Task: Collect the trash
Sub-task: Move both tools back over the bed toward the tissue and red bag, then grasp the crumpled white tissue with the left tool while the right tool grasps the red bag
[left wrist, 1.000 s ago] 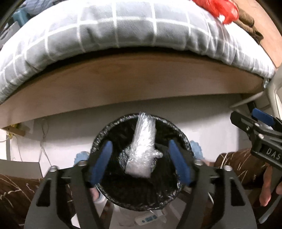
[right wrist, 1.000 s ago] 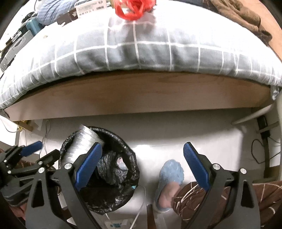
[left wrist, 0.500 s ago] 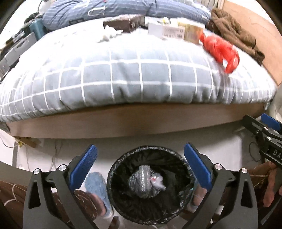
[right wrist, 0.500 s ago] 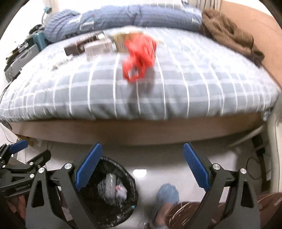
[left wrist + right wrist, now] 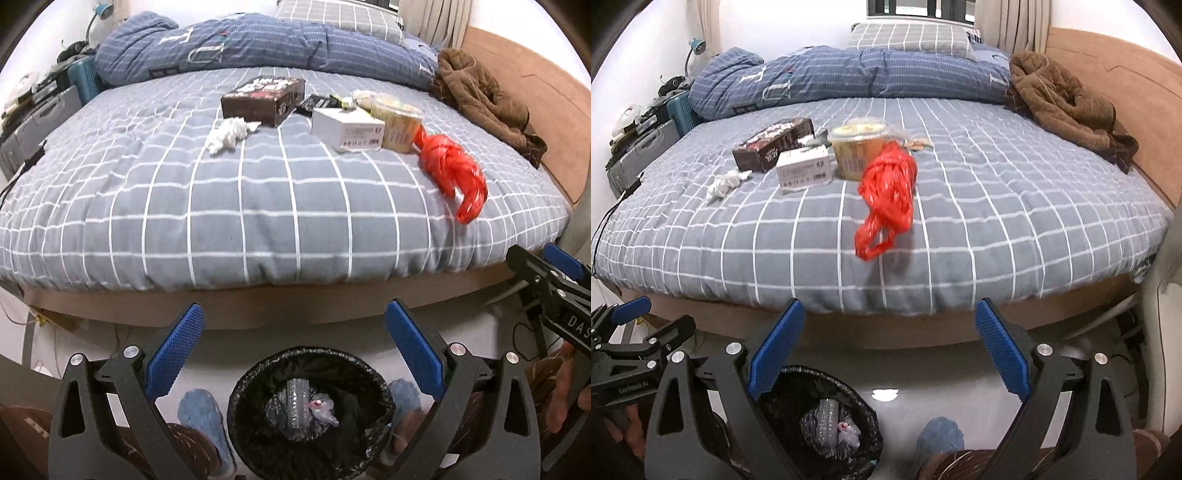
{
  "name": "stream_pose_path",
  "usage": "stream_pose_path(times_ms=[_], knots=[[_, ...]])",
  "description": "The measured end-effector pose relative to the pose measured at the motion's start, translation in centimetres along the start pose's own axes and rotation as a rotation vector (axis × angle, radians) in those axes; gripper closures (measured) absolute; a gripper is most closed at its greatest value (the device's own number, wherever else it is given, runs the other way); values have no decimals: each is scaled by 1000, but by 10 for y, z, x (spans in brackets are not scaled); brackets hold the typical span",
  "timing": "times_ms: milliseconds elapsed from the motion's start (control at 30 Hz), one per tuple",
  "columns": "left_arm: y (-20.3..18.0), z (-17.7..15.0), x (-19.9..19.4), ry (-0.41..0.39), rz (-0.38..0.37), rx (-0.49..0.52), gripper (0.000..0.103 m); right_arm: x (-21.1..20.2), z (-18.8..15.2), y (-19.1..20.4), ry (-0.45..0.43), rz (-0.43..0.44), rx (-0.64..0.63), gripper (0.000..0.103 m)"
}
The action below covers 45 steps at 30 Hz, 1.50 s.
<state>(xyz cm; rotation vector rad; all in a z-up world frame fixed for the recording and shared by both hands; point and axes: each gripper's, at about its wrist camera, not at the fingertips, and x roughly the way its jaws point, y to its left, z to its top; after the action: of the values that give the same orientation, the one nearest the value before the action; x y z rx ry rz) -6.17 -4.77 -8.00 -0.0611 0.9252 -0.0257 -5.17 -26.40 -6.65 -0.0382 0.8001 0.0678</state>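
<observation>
In the left wrist view, at the right edge of the frame, the right gripper [image 5: 550, 273] bears white letters "DAS", cut off by the frame edge. In the right wrist view, at lower left, the left gripper [image 5: 635, 325] carries "GenRobot.AI". Large pale letters "T" and "U" show on the blue quilt [image 5: 258, 48] at the top. Print on the dark box [image 5: 264, 95] and the white box [image 5: 347, 129] is too small to read.

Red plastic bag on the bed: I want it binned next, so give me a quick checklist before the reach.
1. Left gripper open, nothing between its jaws: ok.
2. Right gripper open, nothing held: ok.
3. Red plastic bag lying free on the bedspread, nothing on top: ok.
4. Trash bin has room above the clear plastic: ok.
5. Bag's contents or weight: cannot tell.
</observation>
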Motion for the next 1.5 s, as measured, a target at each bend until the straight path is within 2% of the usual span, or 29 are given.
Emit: stream_pose_path(times_ms=[333, 433, 700, 933, 1100, 1233, 1367, 1433, 1500], knots=[[9, 50, 7, -63, 2, -17, 6, 14, 46, -6, -41, 23, 9, 13], [18, 69, 20, -58, -2, -37, 6, 26, 59, -5, -33, 30, 6, 13], [46, 116, 57, -59, 56, -51, 6, 57, 87, -3, -20, 19, -5, 13], [69, 143, 85, -38, 54, -59, 6, 93, 107, -2, 16, 6, -26, 13], [76, 159, 102, -37, 83, -48, 6, 115, 113, -1, 46, 5, -30, 14], [83, 168, 119, -26, 93, -47, 8, 129, 115, 1, 80, 11, -33, 24], [86, 172, 137, 16, 81, -46, 21, 139, 115, 1, 108, 16, -24, 31], [87, 172, 140, 18, 89, -47, 24, 144, 114, 2, 127, 17, -17, 39], [87, 171, 141, 18, 104, -51, 31, 151, 112, 2, 156, 22, -9, 48]])
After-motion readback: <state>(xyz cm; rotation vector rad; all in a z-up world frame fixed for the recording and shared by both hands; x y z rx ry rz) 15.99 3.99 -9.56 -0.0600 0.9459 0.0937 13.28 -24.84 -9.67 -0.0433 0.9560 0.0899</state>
